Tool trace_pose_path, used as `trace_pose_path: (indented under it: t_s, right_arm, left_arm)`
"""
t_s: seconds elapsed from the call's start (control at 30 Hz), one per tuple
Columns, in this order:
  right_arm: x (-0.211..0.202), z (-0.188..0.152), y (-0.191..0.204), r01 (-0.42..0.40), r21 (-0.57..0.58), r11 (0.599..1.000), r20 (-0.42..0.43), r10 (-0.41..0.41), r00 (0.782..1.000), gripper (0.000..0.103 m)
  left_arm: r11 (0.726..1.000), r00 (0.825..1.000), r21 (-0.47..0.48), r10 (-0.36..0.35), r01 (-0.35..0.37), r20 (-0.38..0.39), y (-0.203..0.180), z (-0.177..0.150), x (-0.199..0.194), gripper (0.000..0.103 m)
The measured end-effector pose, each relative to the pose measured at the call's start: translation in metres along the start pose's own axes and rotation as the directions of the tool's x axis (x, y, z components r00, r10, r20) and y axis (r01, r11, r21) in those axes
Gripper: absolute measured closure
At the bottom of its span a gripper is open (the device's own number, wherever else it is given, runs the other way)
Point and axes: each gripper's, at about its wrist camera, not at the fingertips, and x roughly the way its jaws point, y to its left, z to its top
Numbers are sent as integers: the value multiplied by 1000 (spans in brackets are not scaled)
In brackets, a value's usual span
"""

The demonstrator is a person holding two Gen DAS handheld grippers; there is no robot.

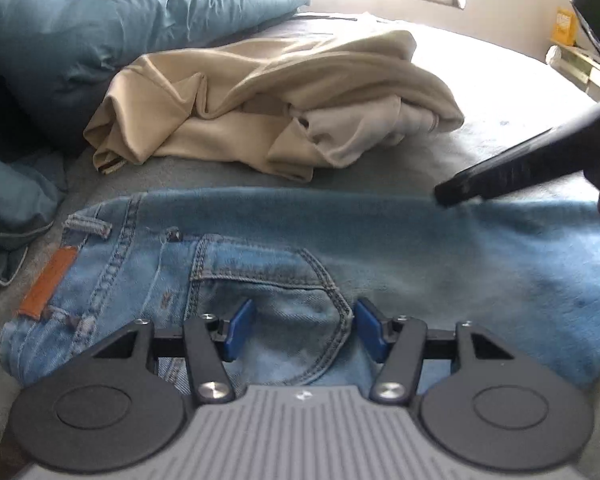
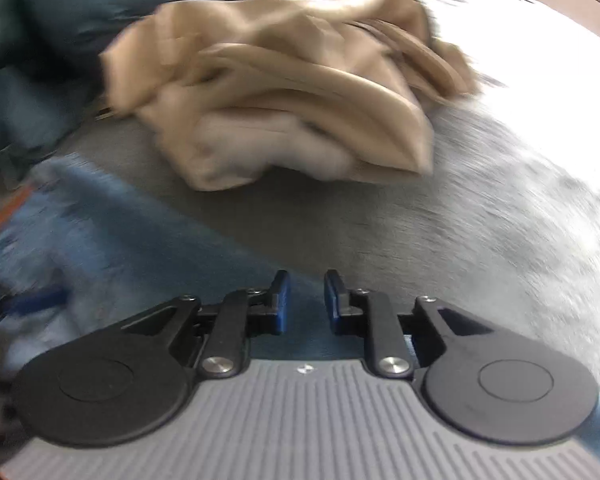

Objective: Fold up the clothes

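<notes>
Light blue jeans (image 1: 400,248) lie flat across the grey bed cover (image 1: 512,92), waistband and brown leather patch to the left. My left gripper (image 1: 305,327) hovers over the back pocket, its blue pads wide apart and gripping nothing. The black body of the right-hand tool (image 1: 520,168) reaches in from the right above the jeans' far edge. In the blurred right wrist view, my right gripper (image 2: 306,305) stands over the edge of the jeans (image 2: 112,236). Its pads are a narrow gap apart and nothing is between them.
A crumpled beige garment (image 1: 260,100) (image 2: 300,96) lies on the bed beyond the jeans. Blue pillows and bedding (image 1: 80,32) pile up at the left. Bare grey bed cover (image 2: 460,220) stretches to the right, and a bright window sill sits at the far back.
</notes>
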Motion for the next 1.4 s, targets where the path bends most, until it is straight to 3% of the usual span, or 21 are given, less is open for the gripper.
trace_pose_path:
  t_s: [0.2, 0.3, 0.37, 0.43, 0.5, 0.77, 0.9, 1.0, 1.1, 1.17, 1.23, 1.33, 1.4]
  right_arm:
    - [17, 13, 39, -64, -314, 947, -17, 62, 998, 61]
    - [38, 18, 49, -97, -406, 909, -92, 65, 994, 60]
    - [43, 18, 54, -106, -458, 882, -115, 60, 992, 65]
    - [41, 19, 62, -91, -509, 856, -117, 36, 993, 88]
    - [38, 15, 70, -45, -568, 822, -96, -12, 995, 100]
    - [33, 3, 87, 120, -621, 775, 33, -126, 991, 103]
    - [46, -1, 88, 157, -612, 775, 40, -167, 985, 103]
    - [52, -14, 89, 204, -635, 745, 82, -197, 977, 101]
    - [28, -16, 86, 230, -564, 793, 118, -198, 973, 99]
    - [1, -18, 76, 224, -472, 853, 135, -181, 974, 97]
    - [-12, -26, 68, 209, -432, 877, 116, -176, 977, 97]
    - [-1, -40, 39, 238, -418, 877, 45, -242, 969, 100]
    - [12, -36, 2, 260, -275, 926, 21, -265, 964, 98]
  left_arm:
    - [995, 999, 102, -26, 23, 29, 0, -1, -1, 45]
    - [991, 999, 128, -39, 35, 25, 1, -3, 1, 44]
    - [990, 999, 137, -44, 41, 24, 1, -3, 3, 44]
    - [989, 999, 139, -49, 46, 22, 2, -3, 4, 44]
    - [989, 998, 139, -54, 50, 20, 3, -2, 5, 44]
    - [987, 997, 152, -63, 57, 38, 5, 3, 7, 44]
    - [985, 998, 164, -63, 58, 26, 3, 2, 19, 42]
    - [982, 998, 184, -54, 47, 33, 0, -2, 22, 41]
    - [982, 998, 181, -58, 52, 29, 2, -2, 20, 41]
    - [981, 998, 183, -62, 56, 27, 3, -2, 20, 41]
    - [980, 998, 193, -61, 55, 28, 3, -2, 20, 41]
    - [979, 998, 196, -63, 55, 31, 3, -3, 21, 41]
    - [978, 998, 203, -59, 50, 36, 2, -5, 21, 40]
